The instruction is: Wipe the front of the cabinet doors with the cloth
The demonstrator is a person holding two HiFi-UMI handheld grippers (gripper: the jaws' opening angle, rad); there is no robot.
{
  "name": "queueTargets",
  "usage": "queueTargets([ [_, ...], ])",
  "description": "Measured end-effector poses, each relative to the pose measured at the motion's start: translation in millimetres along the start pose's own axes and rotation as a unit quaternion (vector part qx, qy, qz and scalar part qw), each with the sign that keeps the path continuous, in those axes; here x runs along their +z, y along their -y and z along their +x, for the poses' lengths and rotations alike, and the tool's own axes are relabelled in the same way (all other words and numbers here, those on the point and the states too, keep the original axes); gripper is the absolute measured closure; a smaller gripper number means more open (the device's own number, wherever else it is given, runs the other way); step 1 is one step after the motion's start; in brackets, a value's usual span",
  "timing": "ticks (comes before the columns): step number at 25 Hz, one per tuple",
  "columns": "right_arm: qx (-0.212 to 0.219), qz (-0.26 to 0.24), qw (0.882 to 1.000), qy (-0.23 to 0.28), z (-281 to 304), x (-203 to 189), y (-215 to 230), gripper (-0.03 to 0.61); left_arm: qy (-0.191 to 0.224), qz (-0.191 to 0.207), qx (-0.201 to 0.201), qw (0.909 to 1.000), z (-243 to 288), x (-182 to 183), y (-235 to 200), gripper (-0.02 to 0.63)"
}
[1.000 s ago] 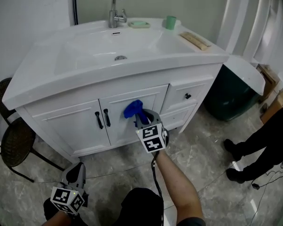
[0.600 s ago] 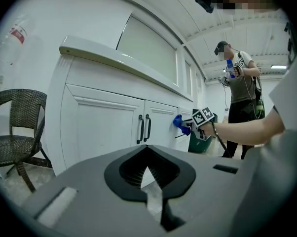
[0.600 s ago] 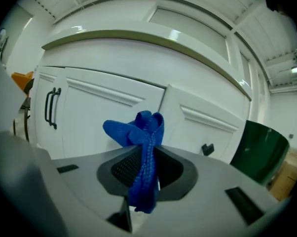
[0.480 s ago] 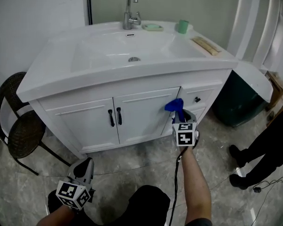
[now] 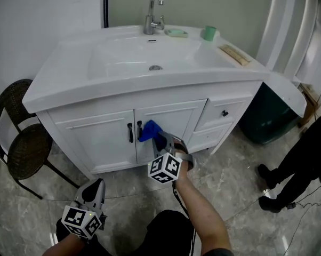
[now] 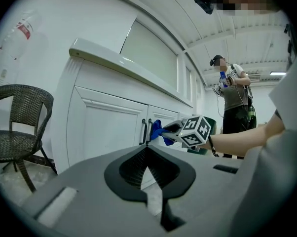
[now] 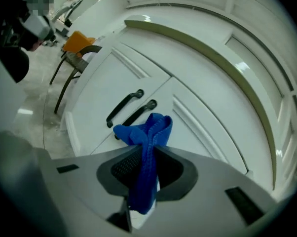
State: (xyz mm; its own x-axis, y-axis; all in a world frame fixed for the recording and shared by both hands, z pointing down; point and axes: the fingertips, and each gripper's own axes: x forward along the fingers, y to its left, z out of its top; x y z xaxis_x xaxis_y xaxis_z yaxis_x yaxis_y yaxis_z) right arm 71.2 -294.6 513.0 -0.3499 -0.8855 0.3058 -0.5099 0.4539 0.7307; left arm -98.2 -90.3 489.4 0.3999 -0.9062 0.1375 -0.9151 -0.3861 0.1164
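The white vanity's two cabinet doors (image 5: 99, 137) meet at a pair of black handles (image 5: 130, 133). A blue cloth (image 5: 149, 130) is pressed against the right door (image 5: 177, 116), just right of the handles. My right gripper (image 5: 159, 140) is shut on it. In the right gripper view the cloth (image 7: 149, 132) bunches out of the gripper (image 7: 147, 154), close to the handles (image 7: 125, 107). My left gripper (image 5: 92, 192) hangs low at the bottom left, shut and empty. From the left gripper (image 6: 147, 157), the cloth (image 6: 156, 130) shows against the door.
A dark wicker chair (image 5: 15, 143) stands left of the vanity. A drawer with a black knob (image 5: 224, 113) and a dark green bin (image 5: 267, 113) are to the right. A person's legs (image 5: 294, 167) are at the far right. The sink top carries a faucet (image 5: 154, 9) and a green cup (image 5: 209, 33).
My right gripper carried the cloth right across the door toward the drawers, then back left to beside the handles. The left gripper stayed low.
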Motion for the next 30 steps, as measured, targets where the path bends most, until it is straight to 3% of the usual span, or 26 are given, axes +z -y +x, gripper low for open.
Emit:
queueTargets([
  [2, 0.014, -0.010, 1.000, -0.006, 10, 3, -14, 0.508, -0.005, -0.006, 0.004, 1.0000, -2, -5, -5, 0.614],
  [4, 0.031, 0.016, 0.999, -0.006, 19, 1, -26, 0.508, -0.014, -0.011, 0.008, 0.9998, -4, -12, -7, 0.614],
  [7, 0.046, 0.098, 0.994, 0.013, 25, -5, -32, 0.508, -0.023, -0.005, 0.006, 0.9997, -2, -18, -2, 0.614],
  [11, 0.056, 0.192, 0.979, 0.047, 26, -18, -20, 0.508, -0.029, 0.011, 0.003, 0.9995, 4, -16, 3, 0.614],
  [16, 0.025, 0.264, 0.962, 0.058, 23, -67, 16, 0.508, -0.043, 0.019, 0.011, 0.9988, 14, -26, 5, 0.614],
  [25, -0.062, 0.405, 0.912, -0.030, 0, -203, 79, 0.508, -0.060, 0.023, -0.009, 0.9979, 35, -41, 28, 0.614],
  [27, -0.072, 0.428, 0.900, -0.037, -6, -219, 85, 0.508, -0.063, 0.022, -0.009, 0.9978, 37, -42, 28, 0.614],
  [30, -0.051, 0.445, 0.894, -0.024, -15, -209, 72, 0.508, -0.062, 0.022, -0.005, 0.9979, 37, -40, 24, 0.614],
])
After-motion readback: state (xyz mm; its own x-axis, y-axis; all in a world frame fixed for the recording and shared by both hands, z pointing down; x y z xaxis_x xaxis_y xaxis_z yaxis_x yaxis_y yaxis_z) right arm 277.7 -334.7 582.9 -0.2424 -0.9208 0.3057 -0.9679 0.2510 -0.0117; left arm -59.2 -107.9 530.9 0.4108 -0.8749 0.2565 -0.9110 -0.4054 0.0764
